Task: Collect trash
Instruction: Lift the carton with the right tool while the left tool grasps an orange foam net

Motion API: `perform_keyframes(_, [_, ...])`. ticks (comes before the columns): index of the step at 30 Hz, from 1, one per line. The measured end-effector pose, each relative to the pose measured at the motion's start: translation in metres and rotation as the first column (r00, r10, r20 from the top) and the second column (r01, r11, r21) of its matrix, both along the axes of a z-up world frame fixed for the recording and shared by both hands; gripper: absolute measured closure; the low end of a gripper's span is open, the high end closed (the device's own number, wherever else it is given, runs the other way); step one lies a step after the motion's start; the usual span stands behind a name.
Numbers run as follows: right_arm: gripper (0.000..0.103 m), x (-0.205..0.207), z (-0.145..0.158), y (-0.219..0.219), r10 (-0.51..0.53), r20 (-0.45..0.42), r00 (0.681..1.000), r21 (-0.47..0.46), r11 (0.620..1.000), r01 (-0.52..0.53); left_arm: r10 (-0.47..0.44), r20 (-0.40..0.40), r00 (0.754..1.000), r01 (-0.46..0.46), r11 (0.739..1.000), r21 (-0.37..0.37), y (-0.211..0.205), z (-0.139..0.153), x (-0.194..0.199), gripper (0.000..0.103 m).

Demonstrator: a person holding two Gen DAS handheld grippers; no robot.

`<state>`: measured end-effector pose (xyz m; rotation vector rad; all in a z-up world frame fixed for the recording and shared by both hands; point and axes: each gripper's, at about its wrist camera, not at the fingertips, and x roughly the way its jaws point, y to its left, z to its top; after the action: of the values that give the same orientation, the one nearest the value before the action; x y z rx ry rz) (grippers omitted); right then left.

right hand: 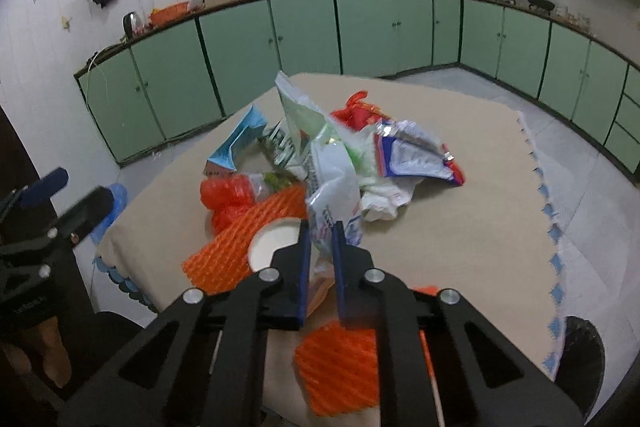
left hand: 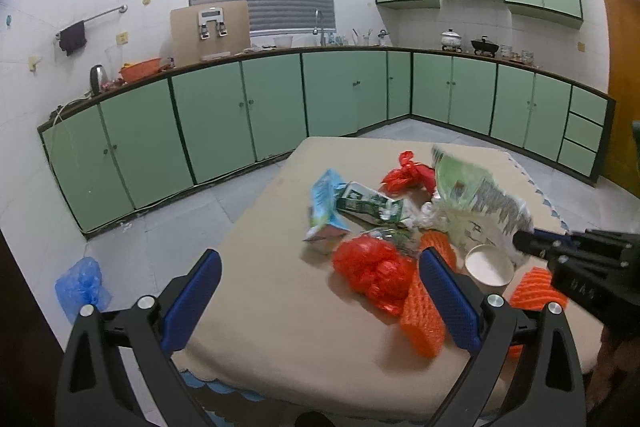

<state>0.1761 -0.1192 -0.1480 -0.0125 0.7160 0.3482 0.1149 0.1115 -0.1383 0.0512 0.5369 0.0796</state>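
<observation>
A: Right wrist view first: what has the right gripper [right hand: 320, 227] got?
B: Its blue fingers [right hand: 305, 259] are clenched on a crinkled plastic bag [right hand: 334, 183], lifted out of the trash pile. A paper cup [right hand: 272, 241] and orange foam net [right hand: 240, 239] lie just left of the tips.

A: And the left gripper [left hand: 320, 275]?
B: Spread wide and empty, hovering over the near edge of the beige table [left hand: 260, 307]. A red plastic bag [left hand: 372, 271] lies between its fingers in view, and a blue carton [left hand: 326, 207] is farther back.

A: Beyond that?
B: Green cabinets [left hand: 240, 111] along the wall.
</observation>
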Motion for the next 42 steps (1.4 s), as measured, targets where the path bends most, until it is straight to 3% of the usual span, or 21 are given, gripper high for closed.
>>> perform_keyframes(8, [0.099,-0.013,0.020,-0.040,-0.064,0.048,0.997,0.058,0.996,0.061,-0.096,0.000,0.995,0.096,0.995,-0.006,-0.036,0.001,-0.011,0.006])
perform_keyframes(14, [0.099,-0.030,0.039,-0.082,-0.140,0.103,0.985,0.095,0.987,0.130,-0.225,-0.013,0.974,0.225,0.974,-0.007,-0.083,-0.010,-0.023,0.006])
perform_keyframes(21, [0.099,-0.055,0.051,-0.142,-0.246,0.125,0.961,0.135,0.964,0.229,-0.317,-0.062,0.947,0.318,0.948,0.011,-0.141,-0.042,-0.019,0.006])
perform_keyframes(25, [0.099,-0.071,0.051,-0.171,-0.299,0.117,0.947,0.146,0.948,0.281,-0.340,-0.121,0.932,0.344,0.939,0.007,-0.158,-0.066,-0.008,0.020])
perform_keyframes(30, [0.099,-0.088,0.045,-0.188,-0.347,0.107,0.932,0.142,0.933,0.331,-0.345,-0.166,0.924,0.354,0.935,0.027,-0.170,-0.087,-0.001,0.020])
perform_keyframes(31, [0.099,-0.092,0.044,-0.192,-0.357,0.103,0.928,0.143,0.929,0.341,-0.345,-0.168,0.923,0.354,0.935,0.028,-0.171,-0.089,0.000,0.023])
perform_keyframes(38, [0.099,-0.116,0.021,-0.202,-0.400,0.054,0.915,0.124,0.912,0.391,-0.380,-0.181,0.907,0.382,0.924,-0.025,-0.170,-0.090,0.003,0.072])
perform_keyframes(42, [0.099,-0.130,0.008,-0.214,-0.432,0.022,0.902,0.115,0.897,0.427,-0.394,-0.173,0.903,0.396,0.918,-0.023,-0.173,-0.085,-0.001,0.081])
